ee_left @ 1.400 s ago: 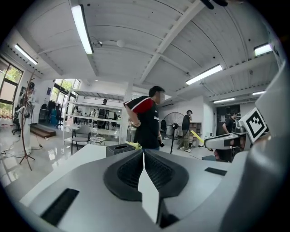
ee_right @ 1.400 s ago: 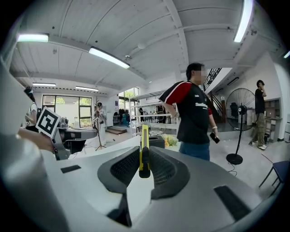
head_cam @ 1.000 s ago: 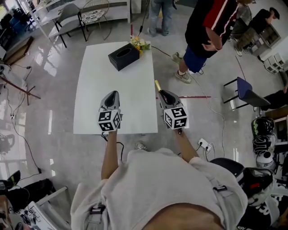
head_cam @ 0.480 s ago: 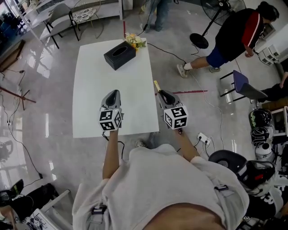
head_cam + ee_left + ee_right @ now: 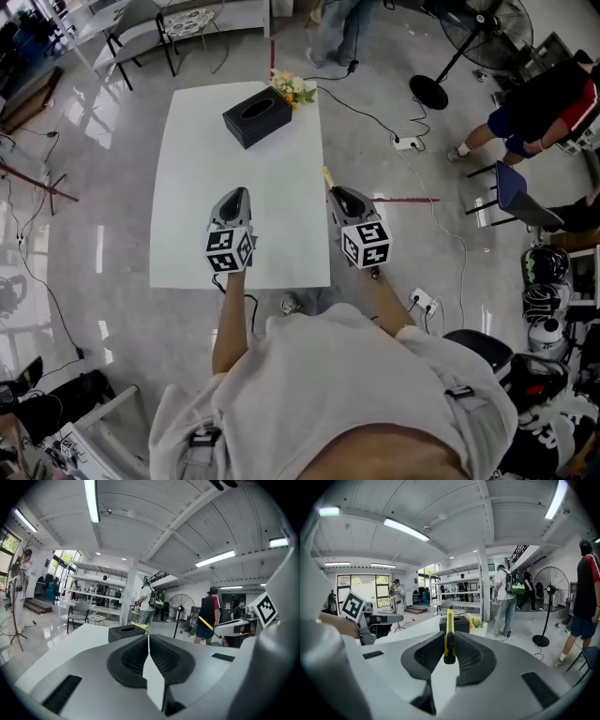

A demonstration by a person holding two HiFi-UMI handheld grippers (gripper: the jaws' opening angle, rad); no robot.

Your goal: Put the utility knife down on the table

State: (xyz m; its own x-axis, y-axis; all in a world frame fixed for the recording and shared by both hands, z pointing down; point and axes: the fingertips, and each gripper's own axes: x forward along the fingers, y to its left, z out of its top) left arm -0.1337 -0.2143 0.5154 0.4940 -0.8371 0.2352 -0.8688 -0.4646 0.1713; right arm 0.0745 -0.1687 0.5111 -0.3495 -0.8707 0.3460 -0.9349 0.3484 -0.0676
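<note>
Though merely a yellow sliver by the right edge of the table from overhead, utility knife clamped in right gripper, plain in its own view, left gripper closed, empty.

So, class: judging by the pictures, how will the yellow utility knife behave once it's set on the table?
Probably stiff: the utility knife juts straight from the right gripper without sagging. Its flat, slim body likely lies still on the table rather than rolling.
</note>
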